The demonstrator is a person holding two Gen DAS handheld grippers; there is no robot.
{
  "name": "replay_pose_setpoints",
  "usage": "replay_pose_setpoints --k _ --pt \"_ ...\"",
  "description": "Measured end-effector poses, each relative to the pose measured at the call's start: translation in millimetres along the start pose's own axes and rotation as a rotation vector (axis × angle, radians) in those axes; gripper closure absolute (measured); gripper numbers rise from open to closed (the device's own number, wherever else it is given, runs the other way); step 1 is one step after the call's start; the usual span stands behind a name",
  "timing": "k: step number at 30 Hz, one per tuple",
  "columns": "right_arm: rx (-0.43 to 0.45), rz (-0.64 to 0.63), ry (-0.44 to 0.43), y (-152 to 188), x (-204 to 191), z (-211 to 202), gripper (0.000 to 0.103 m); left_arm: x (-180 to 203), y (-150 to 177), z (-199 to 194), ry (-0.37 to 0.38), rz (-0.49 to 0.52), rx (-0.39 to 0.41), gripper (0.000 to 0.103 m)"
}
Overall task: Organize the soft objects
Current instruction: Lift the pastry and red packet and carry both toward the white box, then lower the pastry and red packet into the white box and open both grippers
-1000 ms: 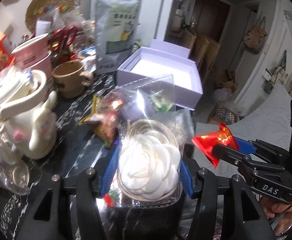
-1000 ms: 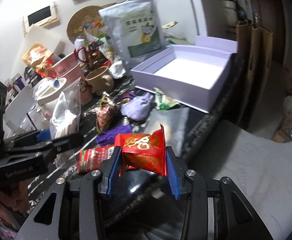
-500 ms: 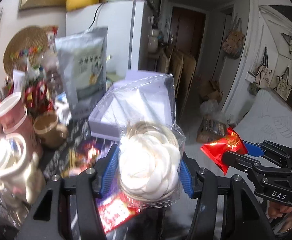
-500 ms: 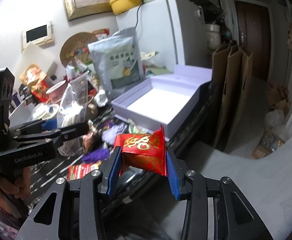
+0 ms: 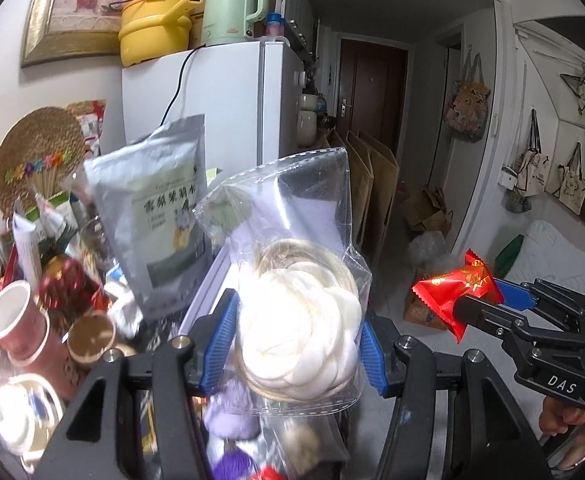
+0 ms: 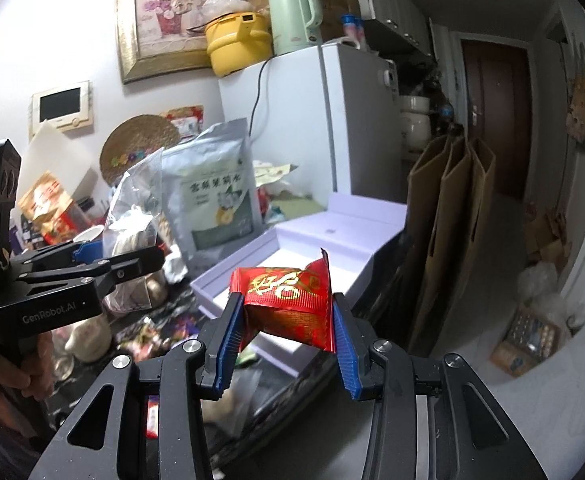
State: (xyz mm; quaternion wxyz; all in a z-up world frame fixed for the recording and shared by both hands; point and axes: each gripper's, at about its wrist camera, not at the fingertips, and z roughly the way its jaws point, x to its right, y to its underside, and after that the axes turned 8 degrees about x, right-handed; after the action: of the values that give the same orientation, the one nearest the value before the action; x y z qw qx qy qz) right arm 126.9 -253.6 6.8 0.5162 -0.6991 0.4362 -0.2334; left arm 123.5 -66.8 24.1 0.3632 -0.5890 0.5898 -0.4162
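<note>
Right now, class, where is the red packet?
The red packet is pinched in the right tool, raised in front of the open lavender box; the left wrist view shows it at right.

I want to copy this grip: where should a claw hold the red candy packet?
Grip the red candy packet across its puffed middle, coming from below as the right claw does; the flat crimped ends stay free.

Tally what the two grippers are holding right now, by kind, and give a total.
Clear bag with a white coiled item, in the left gripper: 1
Red foil packet, in the right gripper: 1
Total: 2
</note>
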Motion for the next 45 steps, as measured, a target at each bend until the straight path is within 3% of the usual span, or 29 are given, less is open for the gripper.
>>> replay_pose_setpoints --k 9,21,31,45 --pt "0.023 -0.012 0.018 -32.0 21.7 43.5 0.061 0.7 -35.7 47.8 -0.008 0.05 0.026 0.048" --pt "-0.045 -0.02 0.002 -57.9 41.1 121.4 0.061 -4.8 -56.9 134.6 -0.052 0.102 -0.049 0.048" --pt "-0.13 -0.011 -0.012 -52.7 53.9 181.6 0.061 -18.3 -33.3 199.3 -0.085 0.112 -0.178 0.048" --pt "-0.293 -0.003 -0.016 -21.1 62.4 249.1 0.06 -35.0 4.7 254.8 -0.111 0.121 -0.359 0.048"
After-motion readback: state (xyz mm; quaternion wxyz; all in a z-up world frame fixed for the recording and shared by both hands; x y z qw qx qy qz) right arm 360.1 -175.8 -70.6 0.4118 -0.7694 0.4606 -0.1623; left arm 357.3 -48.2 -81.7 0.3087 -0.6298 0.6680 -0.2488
